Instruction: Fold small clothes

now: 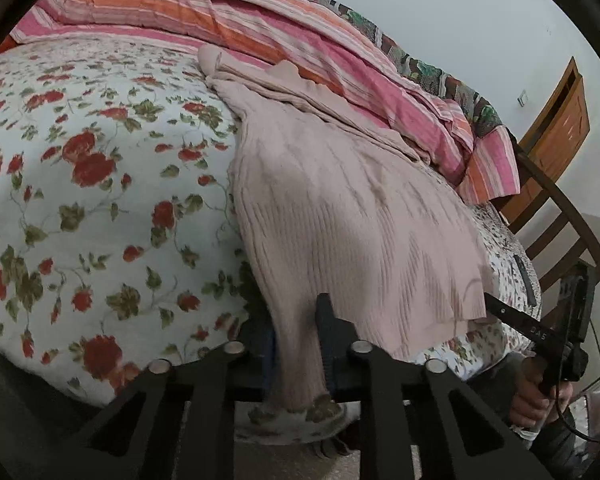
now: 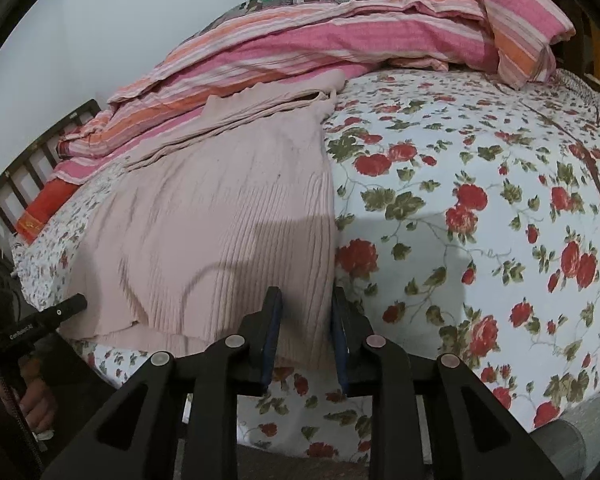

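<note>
Here, pink sweater [image 1: 340, 200] (ribbed) in both grippers.

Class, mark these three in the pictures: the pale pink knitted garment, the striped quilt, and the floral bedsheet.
pale pink knitted garment [image 2: 220, 220], right wrist view, on its ribbed middle.
striped quilt [image 1: 300, 56], left wrist view, on a pink stripe.
floral bedsheet [image 2: 480, 200], right wrist view, on a bare printed part.

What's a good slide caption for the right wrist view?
Right gripper pinching the near corner of a pale pink ribbed sweater spread on a floral bedsheet.
</note>
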`<state>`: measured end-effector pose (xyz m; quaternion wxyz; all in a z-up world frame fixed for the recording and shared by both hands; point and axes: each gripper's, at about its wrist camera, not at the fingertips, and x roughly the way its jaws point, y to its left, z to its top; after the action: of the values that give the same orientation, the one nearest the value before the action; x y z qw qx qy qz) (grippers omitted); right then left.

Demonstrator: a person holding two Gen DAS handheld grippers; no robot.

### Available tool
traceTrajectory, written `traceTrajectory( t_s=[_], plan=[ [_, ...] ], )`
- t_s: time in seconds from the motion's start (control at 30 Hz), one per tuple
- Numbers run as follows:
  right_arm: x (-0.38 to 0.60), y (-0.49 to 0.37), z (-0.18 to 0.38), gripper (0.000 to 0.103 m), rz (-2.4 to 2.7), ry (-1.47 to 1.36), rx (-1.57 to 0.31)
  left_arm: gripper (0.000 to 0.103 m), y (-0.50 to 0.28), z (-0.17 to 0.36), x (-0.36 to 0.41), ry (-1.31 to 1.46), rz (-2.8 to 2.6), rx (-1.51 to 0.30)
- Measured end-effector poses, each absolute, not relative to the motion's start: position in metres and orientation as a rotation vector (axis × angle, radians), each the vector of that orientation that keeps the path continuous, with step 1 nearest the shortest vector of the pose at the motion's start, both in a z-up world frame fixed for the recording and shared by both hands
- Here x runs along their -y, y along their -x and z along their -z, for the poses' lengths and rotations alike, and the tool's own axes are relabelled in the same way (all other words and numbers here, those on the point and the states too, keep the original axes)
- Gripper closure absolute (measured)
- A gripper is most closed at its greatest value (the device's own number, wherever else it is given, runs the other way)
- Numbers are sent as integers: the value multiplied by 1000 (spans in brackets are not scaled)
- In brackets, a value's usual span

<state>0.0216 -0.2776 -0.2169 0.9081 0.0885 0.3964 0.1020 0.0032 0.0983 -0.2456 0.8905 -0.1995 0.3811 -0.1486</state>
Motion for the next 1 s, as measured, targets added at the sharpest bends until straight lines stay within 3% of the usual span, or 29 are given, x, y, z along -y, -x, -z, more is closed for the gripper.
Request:
traceTrajectory(
  t_s=[0.03, 0.1, 0.13, 0.43, 1.0],
  plan=[
    [277, -22, 218, 81, -209, -182, -821, 93, -3, 247, -98, 419, 307, -799],
    [276, -22, 218, 96, -224, -184, -826, 96, -3, 248, -99, 432, 304, -805],
    [274, -21, 218, 97, -234, -188, -830, 96, -3, 247, -99, 441, 307, -806],
    [291, 2, 191, 99, -292, -330, -751, 97, 15, 221, -137, 635, 371, -739],
    [288, 25, 136, 99, -442, -486, -618, 97, 26, 171, -165, 699, 392, -677]
  ],
)
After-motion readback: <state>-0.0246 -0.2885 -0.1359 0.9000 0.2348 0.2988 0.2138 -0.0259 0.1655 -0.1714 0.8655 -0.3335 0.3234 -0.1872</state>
